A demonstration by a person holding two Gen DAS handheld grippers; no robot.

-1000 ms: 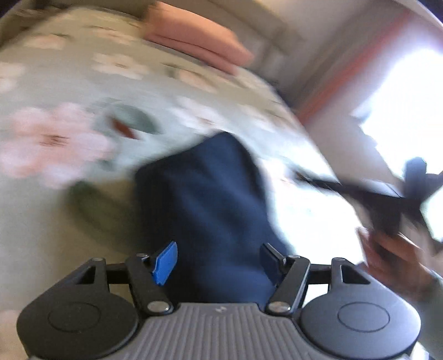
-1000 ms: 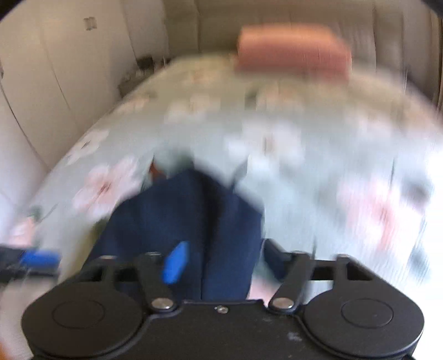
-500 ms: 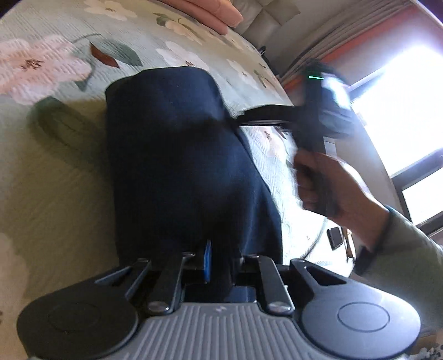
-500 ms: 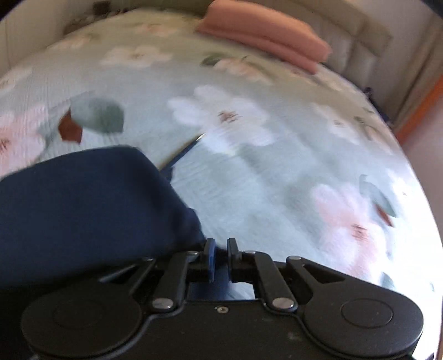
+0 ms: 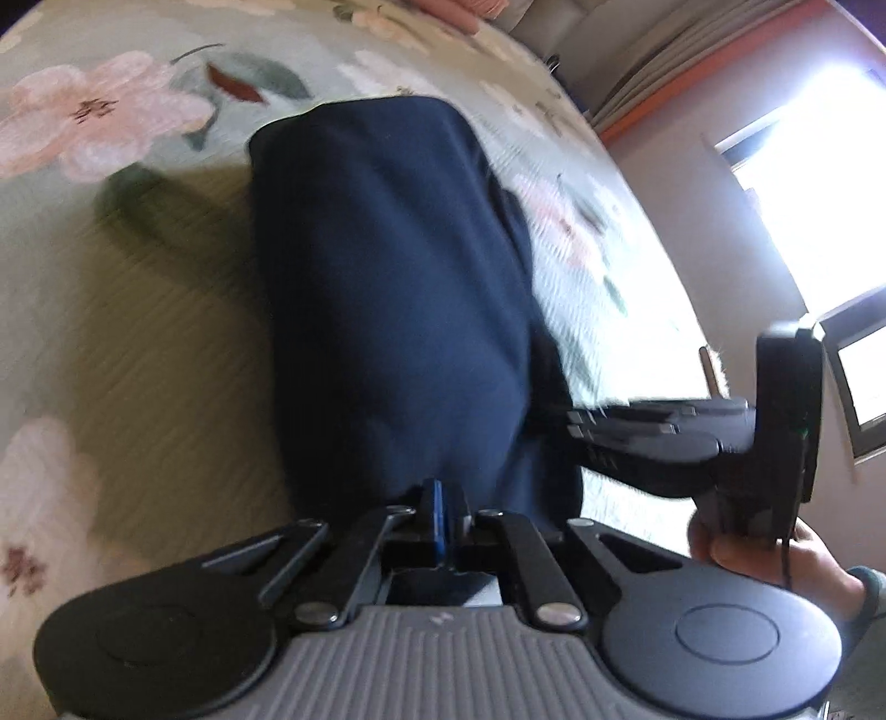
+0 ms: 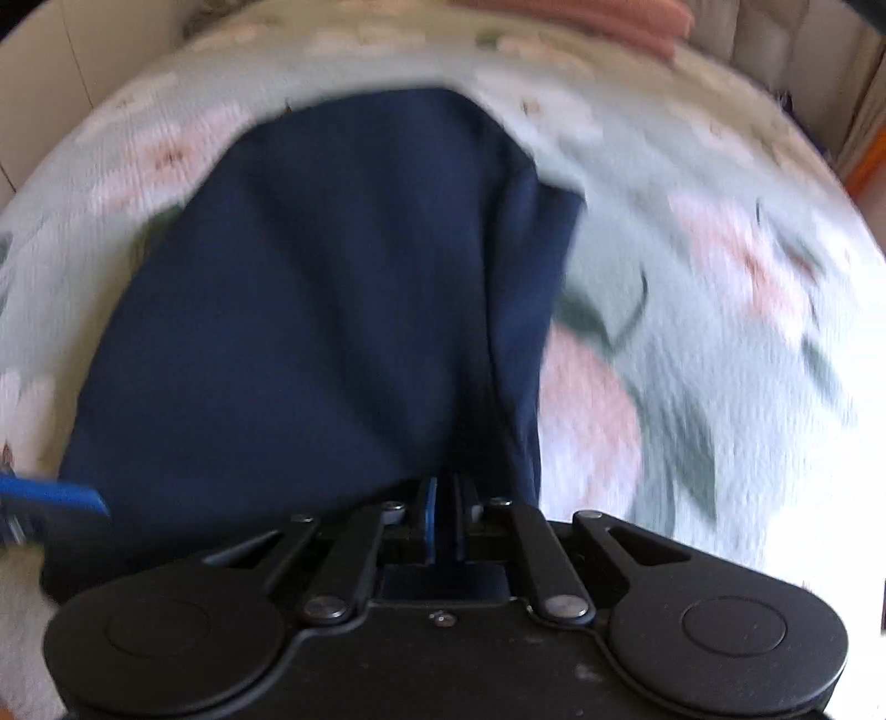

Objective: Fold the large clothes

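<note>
Navy garment [image 5: 387, 288] lies folded lengthwise on bed's floral green bedspread [image 5: 138, 332], near edge lifted toward cameras. Left tool [image 5: 446, 518]: fingers pressed together, pinching garment's near edge. Right tool [image 6: 443, 512]: fingers likewise clamped on same near edge, fabric bunched between pads. In left wrist view, right tool comes in from the right beside garment, right hand [image 5: 775, 559] on its handle. Pink pillow [image 6: 609, 19] at far end of bed. Both views motion-blurred.
</note>
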